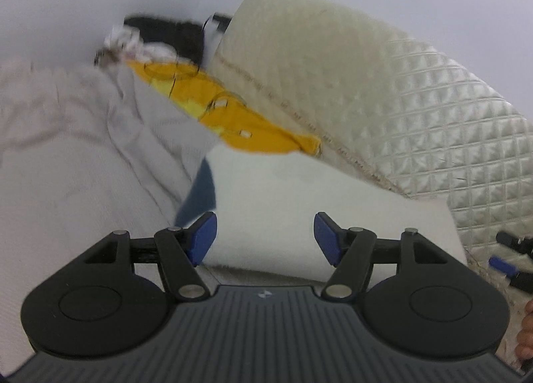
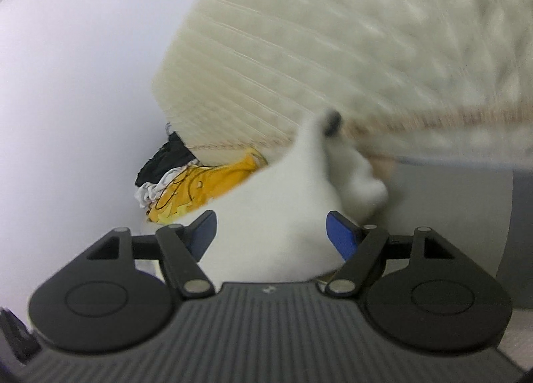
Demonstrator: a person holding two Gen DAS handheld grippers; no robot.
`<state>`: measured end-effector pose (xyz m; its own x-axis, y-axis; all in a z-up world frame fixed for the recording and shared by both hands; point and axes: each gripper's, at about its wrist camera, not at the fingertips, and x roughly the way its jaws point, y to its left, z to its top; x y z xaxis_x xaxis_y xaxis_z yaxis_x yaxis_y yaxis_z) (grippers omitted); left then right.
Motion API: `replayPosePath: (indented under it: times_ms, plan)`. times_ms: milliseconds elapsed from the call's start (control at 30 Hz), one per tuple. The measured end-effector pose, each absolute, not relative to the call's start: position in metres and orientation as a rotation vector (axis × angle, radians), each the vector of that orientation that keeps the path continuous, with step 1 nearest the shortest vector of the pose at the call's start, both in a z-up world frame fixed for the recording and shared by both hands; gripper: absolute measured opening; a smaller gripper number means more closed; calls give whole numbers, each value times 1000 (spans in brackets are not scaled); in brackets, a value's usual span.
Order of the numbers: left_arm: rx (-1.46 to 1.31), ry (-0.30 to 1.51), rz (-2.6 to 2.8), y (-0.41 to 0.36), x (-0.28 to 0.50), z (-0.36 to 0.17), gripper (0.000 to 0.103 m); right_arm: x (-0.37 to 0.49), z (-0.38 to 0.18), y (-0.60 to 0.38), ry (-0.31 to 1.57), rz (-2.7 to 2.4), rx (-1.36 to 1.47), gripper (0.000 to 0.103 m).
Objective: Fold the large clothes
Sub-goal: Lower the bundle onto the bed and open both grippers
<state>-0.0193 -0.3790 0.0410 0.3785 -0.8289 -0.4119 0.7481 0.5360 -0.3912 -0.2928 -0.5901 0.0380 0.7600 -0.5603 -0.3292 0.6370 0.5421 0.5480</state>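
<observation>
Both grippers off the cloth for now. Left gripper (image 1: 265,238): jaws wide apart, nothing gripped, blue pads bare w/ white garment (image 1: 299,203) lying just ahead & below them. Right gripper (image 2: 269,236): jaws also spread wide; white garment (image 2: 283,216) bulges up betw the pads but I can't see either pad pressing on it, so reads as released, not held.

Landmark = quilted headboard (image 1: 416,100). White garment lies on the bed at its foot, long edge running roughly along the headboard's trim. Yellow printed shirt (image 1: 233,116) is wedged vs the same trim further back, w/ a black item (image 1: 166,30) & crumpled white bits beyond it. Pale bedding (image 1: 66,133) bunched on the far side from the headboard.

Key relation: garment sits straight fwd of both jaws, right hand closer in (cloth rises into its gap), left a bit back. Likely next = re-grip an edge, probably w/ the right first; view is blurred so edge position uncertain
</observation>
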Motion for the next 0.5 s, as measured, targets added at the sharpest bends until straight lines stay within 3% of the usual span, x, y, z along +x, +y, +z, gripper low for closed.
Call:
replayPosePath:
  times_ms: [300, 500]
  plan:
    - [-78, 533, -1043, -342, -76, 88, 70, -289, 89, -518, 134, -669, 440, 76]
    - [-24, 497, -1051, -324, -108, 91, 70, -277, 86, -484, 188, -654, 362, 76]
